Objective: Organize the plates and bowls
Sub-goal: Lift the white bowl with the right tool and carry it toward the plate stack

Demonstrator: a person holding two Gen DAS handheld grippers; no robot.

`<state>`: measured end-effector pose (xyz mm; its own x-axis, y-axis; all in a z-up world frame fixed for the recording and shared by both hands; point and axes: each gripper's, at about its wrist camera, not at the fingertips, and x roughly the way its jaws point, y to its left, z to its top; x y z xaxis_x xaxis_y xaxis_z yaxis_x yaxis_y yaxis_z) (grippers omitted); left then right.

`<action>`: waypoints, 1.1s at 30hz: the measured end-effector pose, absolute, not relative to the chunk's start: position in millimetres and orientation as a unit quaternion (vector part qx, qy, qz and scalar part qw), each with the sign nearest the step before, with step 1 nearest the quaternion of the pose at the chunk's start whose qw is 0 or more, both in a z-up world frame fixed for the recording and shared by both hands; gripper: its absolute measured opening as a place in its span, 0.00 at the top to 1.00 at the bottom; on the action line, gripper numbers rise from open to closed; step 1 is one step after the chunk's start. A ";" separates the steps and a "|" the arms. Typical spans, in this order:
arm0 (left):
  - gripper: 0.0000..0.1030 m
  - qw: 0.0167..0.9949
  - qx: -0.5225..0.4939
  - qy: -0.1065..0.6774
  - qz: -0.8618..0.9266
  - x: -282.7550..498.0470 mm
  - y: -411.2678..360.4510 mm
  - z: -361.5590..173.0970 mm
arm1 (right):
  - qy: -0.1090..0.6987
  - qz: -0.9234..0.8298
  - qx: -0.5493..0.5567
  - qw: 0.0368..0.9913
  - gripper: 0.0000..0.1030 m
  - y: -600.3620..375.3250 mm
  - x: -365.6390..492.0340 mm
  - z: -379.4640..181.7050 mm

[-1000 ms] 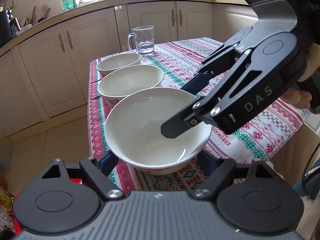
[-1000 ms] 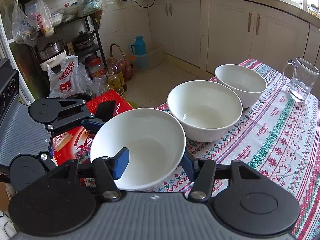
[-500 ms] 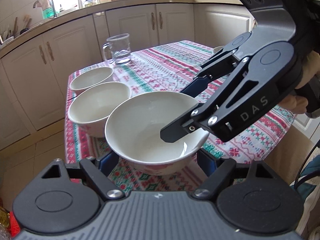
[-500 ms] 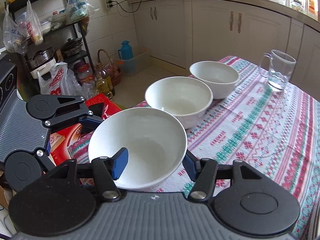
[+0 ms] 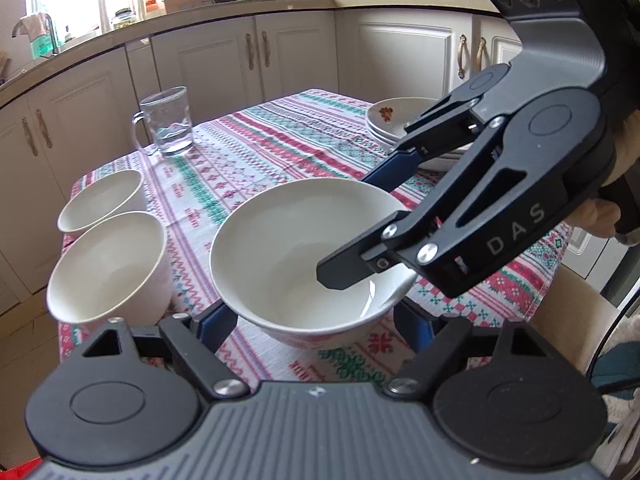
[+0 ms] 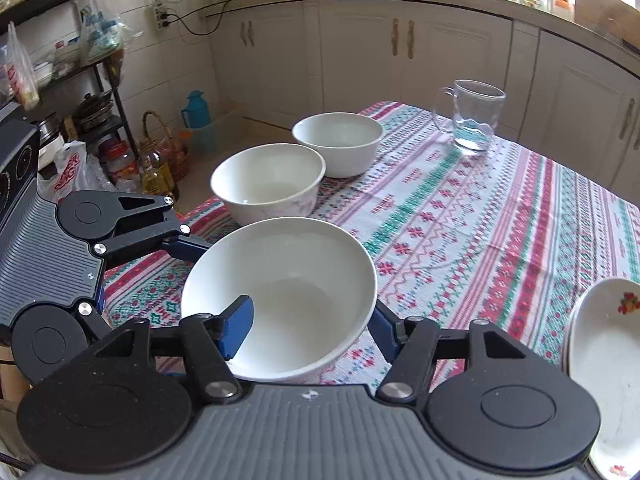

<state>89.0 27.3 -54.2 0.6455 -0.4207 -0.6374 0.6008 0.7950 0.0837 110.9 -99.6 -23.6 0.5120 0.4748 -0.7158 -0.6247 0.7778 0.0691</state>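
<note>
A large white bowl (image 5: 296,252) is held above the patterned tablecloth (image 5: 280,152); it also shows in the right wrist view (image 6: 292,292). My left gripper (image 5: 316,322) grips it from outside, one finger on each side. My right gripper (image 6: 308,324) pinches its near rim, one finger inside and one outside; it also shows in the left wrist view (image 5: 362,226). Two smaller white bowls (image 6: 268,184) (image 6: 338,142) stand in a row beyond. A stack of flowered plates (image 6: 600,364) lies at the right.
A glass mug (image 6: 472,116) with some water stands at the far side of the table. The table's left edge drops to the floor, where bottles, a basket and a shelf rack (image 6: 80,92) stand. Kitchen cabinets (image 6: 400,52) run behind.
Both grippers have carried the large bowl to the right, away from the two smaller bowls. The stack of plates has come into view.
</note>
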 end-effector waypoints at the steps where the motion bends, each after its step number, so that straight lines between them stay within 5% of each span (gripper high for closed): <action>1: 0.18 0.894 0.146 0.310 -0.288 90.1 24.8 -54.5 | 0.379 0.314 -0.099 0.865 0.33 -101.9 111.1 -24.5; 25: 0.18 0.883 0.152 0.318 -0.309 102.0 4.2 -60.4 | 0.393 0.289 -0.085 0.869 0.31 -129.9 113.9 -34.2; 28: 0.18 0.884 0.159 0.314 -0.308 100.1 3.0 -61.3 | 0.390 0.295 -0.083 0.868 0.19 -129.2 113.0 -34.3; 30: 0.16 0.884 0.164 0.312 -0.307 98.9 2.7 -62.2 | 0.379 0.292 -0.086 0.874 0.00 -127.5 110.8 -32.4; 33: 0.15 0.885 0.155 0.313 -0.307 98.8 6.6 -61.1 | 0.372 0.291 -0.082 0.877 0.00 -128.1 111.5 -29.5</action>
